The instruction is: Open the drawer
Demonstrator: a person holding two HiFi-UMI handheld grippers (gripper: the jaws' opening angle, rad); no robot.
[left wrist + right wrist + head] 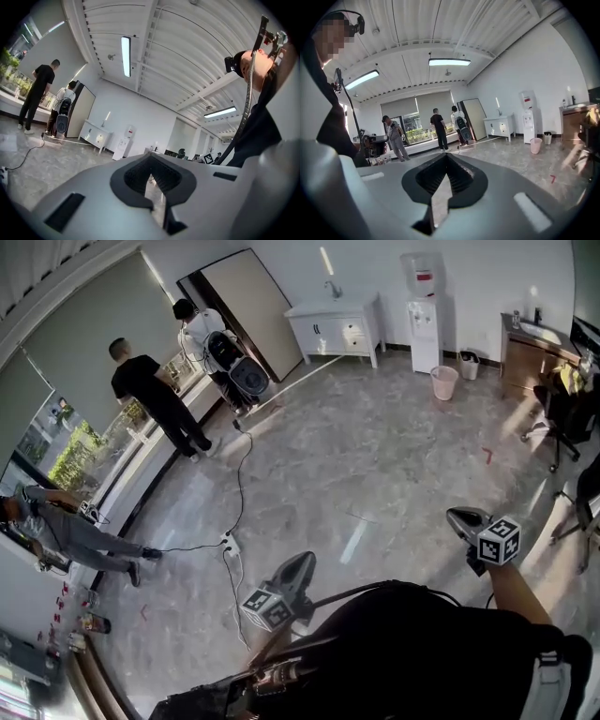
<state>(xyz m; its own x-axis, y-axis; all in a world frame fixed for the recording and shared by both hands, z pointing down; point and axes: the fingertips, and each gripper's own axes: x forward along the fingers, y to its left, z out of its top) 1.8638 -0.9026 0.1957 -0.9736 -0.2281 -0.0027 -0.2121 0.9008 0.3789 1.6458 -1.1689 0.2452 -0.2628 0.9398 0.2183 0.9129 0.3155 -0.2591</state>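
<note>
Floor (375, 456): pale grey marbled tiles, glossy, spreading across the whole room between me and the far wall.
Window (70, 451): a long glazed strip down the left side with greenery behind it.
White cabinet (323, 326): stands against the far wall, with a tap on top.
Drawer (354, 334): in the front of the white cabinet, well apart from both tools; too small from here to say more.
Wooden cabinet (525, 357): at the far right wall.
Bystanders: a person in black (150, 395) and a person with a backpack (211, 338) stand at the window ledge; a person in grey (66, 531) leans in lower left.
Water dispenser (424, 310): white, just right of the white cabinet.
Left tool (302, 559): held out over the floor, pointing roughly level; its jaws are together, nothing between them.
Right tool (455, 514): held out to the right on a bare forearm, tipped slightly downward; jaws pressed together, empty.
Pink bin (443, 382): on the floor in front of the water dispenser.
Cable (239, 474): black, trailing across the floor from the bystanders toward the left tool.
</note>
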